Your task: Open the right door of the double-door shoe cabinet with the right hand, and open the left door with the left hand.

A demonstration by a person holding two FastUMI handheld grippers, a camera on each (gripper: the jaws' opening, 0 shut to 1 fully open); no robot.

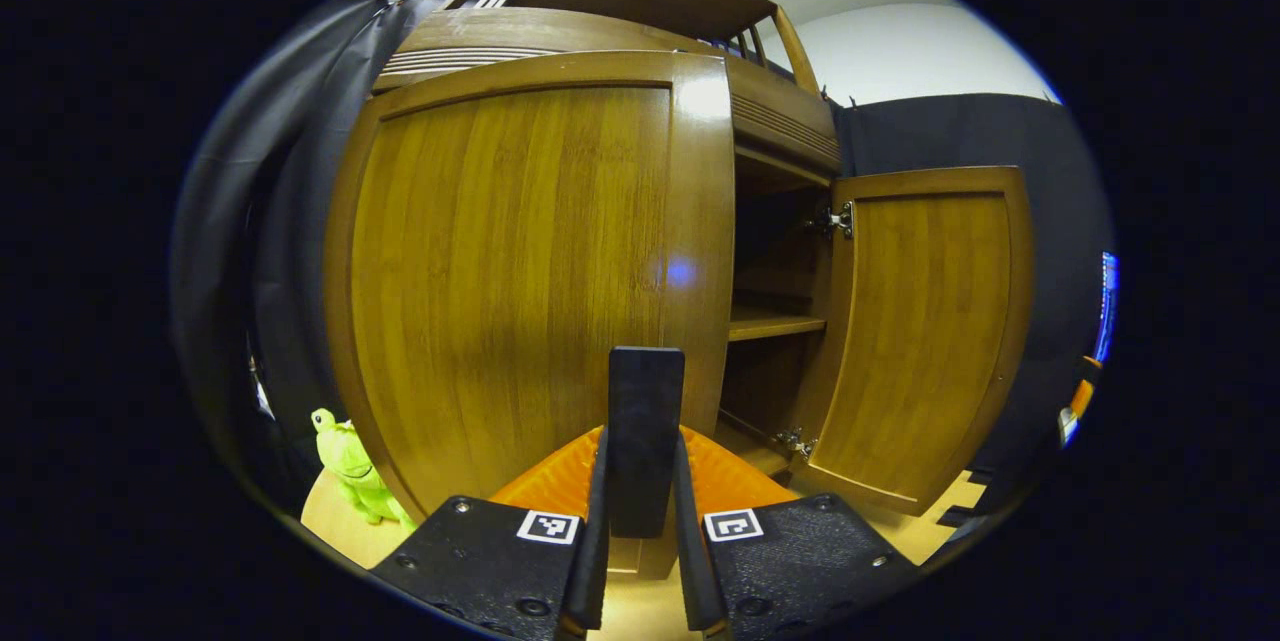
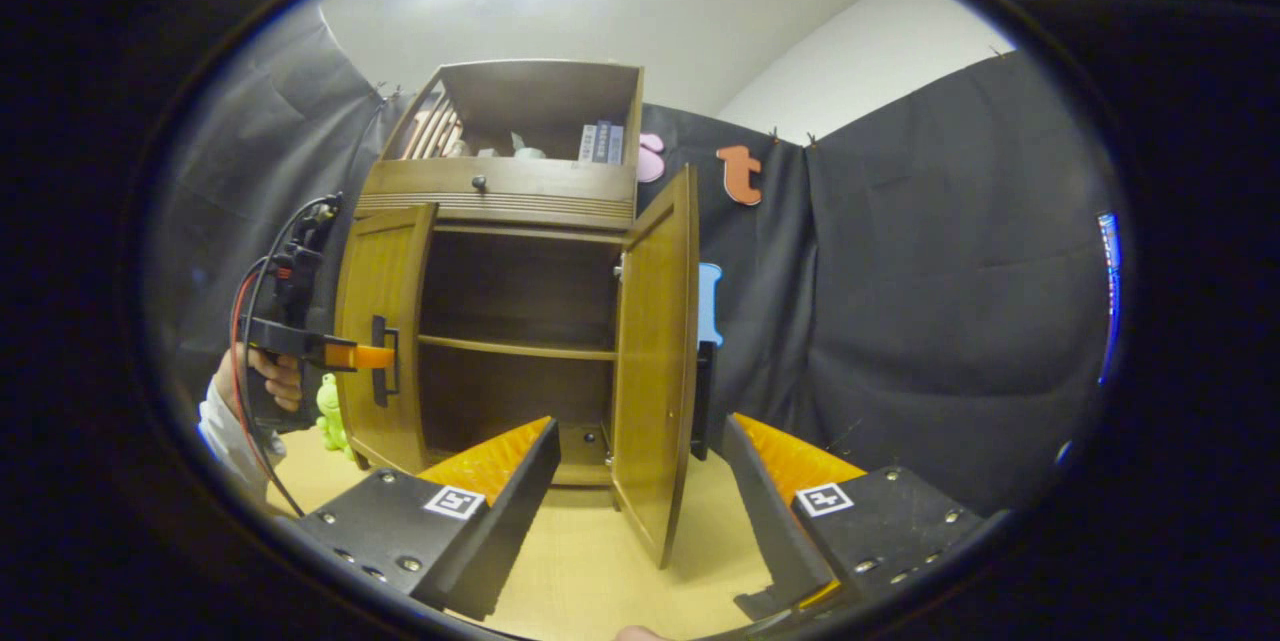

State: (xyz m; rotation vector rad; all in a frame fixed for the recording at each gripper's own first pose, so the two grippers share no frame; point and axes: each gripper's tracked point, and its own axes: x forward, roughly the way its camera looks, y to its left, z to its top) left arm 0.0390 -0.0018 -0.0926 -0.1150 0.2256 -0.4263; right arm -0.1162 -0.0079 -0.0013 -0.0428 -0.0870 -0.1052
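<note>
We clamp the left gripper [image 1: 645, 481] on the handle [image 1: 646, 436] of the left door [image 1: 520, 271], both fingers pressing its sides so that a pull will swing the panel outward; in the right gripper view the door stands partly open. The right door [image 2: 655, 361] of the shoe cabinet [image 2: 520, 196] is swung fully out. We hold the right gripper [image 2: 640, 481] back from it, fingers wide apart and empty.
</note>
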